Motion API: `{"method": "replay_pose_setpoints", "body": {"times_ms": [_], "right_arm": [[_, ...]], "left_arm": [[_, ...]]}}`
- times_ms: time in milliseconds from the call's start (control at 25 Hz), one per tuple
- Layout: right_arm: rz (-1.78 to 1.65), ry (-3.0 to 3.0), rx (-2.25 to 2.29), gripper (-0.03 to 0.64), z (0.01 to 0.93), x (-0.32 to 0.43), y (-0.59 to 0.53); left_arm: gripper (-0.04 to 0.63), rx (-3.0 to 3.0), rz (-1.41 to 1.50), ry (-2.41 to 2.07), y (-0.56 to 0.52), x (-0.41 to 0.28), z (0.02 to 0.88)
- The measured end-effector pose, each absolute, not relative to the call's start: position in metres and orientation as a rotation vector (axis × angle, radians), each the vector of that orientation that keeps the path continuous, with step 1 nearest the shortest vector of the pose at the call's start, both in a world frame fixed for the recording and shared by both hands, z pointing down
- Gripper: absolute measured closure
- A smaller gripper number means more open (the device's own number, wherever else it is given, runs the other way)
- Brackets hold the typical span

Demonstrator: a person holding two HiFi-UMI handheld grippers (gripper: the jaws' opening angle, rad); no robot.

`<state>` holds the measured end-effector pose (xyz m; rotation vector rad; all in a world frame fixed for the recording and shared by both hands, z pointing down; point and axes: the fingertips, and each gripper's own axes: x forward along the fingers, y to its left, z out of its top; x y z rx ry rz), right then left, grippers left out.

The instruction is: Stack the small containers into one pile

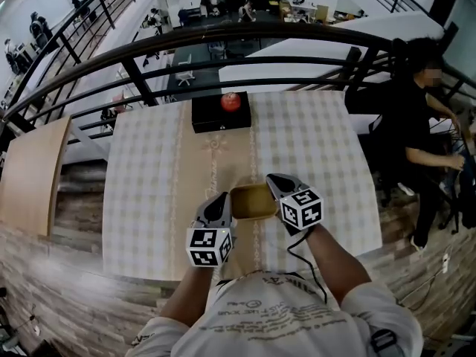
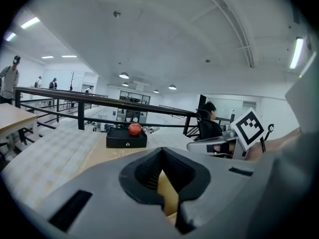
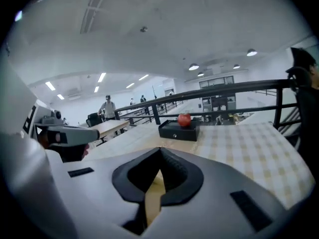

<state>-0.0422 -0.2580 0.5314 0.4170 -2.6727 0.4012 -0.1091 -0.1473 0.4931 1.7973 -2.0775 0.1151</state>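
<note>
In the head view a small tan container [image 1: 253, 201] hangs above the near middle of the checked table [image 1: 149, 184], held between both grippers. My left gripper [image 1: 224, 201] grips its left rim and my right gripper [image 1: 275, 184] grips its right rim. In the left gripper view the jaws [image 2: 162, 183] are pinched together on a tan wall of the container [image 2: 168, 195]. The right gripper view shows the same: the right gripper [image 3: 154, 183] is shut on a thin tan wall of the container [image 3: 152, 198]. I cannot tell whether other containers sit inside it.
A black box [image 1: 221, 114] with a red apple [image 1: 230, 101] on it stands at the table's far edge. A dark railing [image 1: 223, 39] runs behind. A seated person [image 1: 416, 117] is at the right and a wooden table [image 1: 33, 169] at the left.
</note>
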Motion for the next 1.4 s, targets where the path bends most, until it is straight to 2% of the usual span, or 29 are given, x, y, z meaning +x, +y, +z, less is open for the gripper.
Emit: {"method": "replay_pose_setpoints", "body": {"times_ms": [520, 920, 1400], "right_arm": [[0.224, -2.940, 0.884, 0.615, 0.401, 0.006, -0.260], [0.095, -3.010, 0.906, 0.615, 0.345, 0.000, -0.244], [0.067, -3.044, 0.867, 0.615, 0.333, -0.011, -0.243]], "left_arm": [[0.591, 1.878, 0.095, -2.152, -0.166, -0.094, 0.417], [0.591, 1.920, 0.043, -2.246, -0.165, -0.103, 0.353], [0.591, 1.916, 0.038, -2.261, -0.168, -0.108, 0.352]]}}
